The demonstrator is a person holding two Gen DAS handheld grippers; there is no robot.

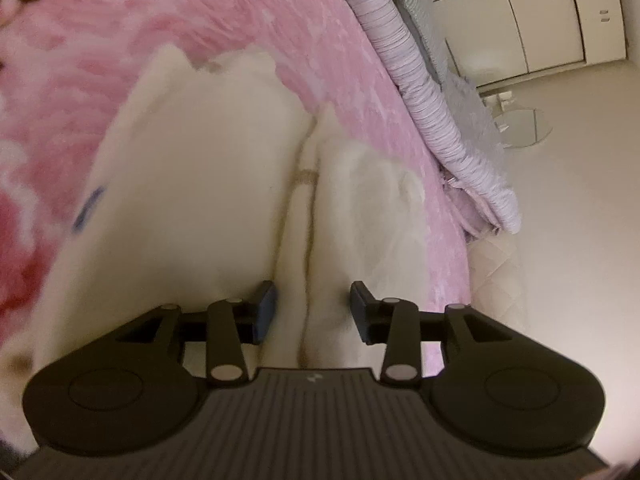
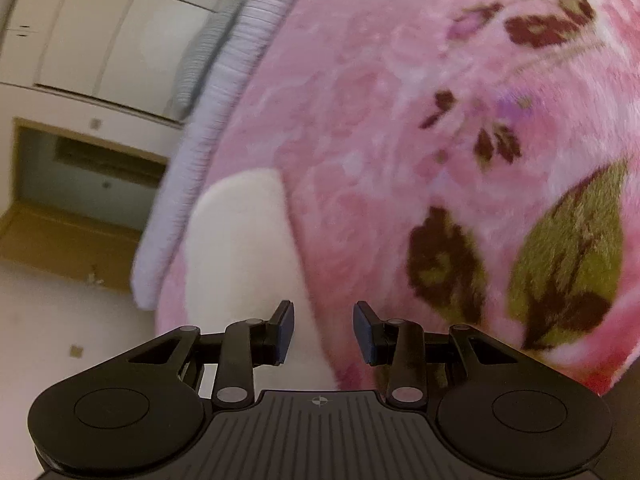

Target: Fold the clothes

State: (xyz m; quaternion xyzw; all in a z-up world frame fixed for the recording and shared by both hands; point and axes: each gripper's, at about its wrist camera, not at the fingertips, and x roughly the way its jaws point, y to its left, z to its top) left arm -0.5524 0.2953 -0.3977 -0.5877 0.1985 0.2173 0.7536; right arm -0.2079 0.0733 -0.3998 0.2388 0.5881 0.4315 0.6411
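Left claw [image 1: 313, 312] hangs unclenched over a cream garment [image 1: 192, 184] spread on the pink blanket [image 1: 248, 12]; it looks soft, light and floppy, best pinched at an edge. Right claw [image 2: 323, 332] gapes too, straddling the garment's [image 2: 240, 240] edge, gripping nothing.

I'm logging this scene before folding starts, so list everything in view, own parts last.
Cream-white soft garment: one, cream-white, spread on the blanket under the left gripper.
Pink floral plush blanket: one, pink with dark flowers and green leaves, covering the bed.
Lilac ribbed bedding: one, lilac, along the blanket's edge.
White wardrobe doors: several panels, white, beyond the bed.
Pale floor: one, cream, beside the bed.
Left gripper: one, black with blue pads, open over the garment.
Right gripper: one, black, open at the garment's edge.
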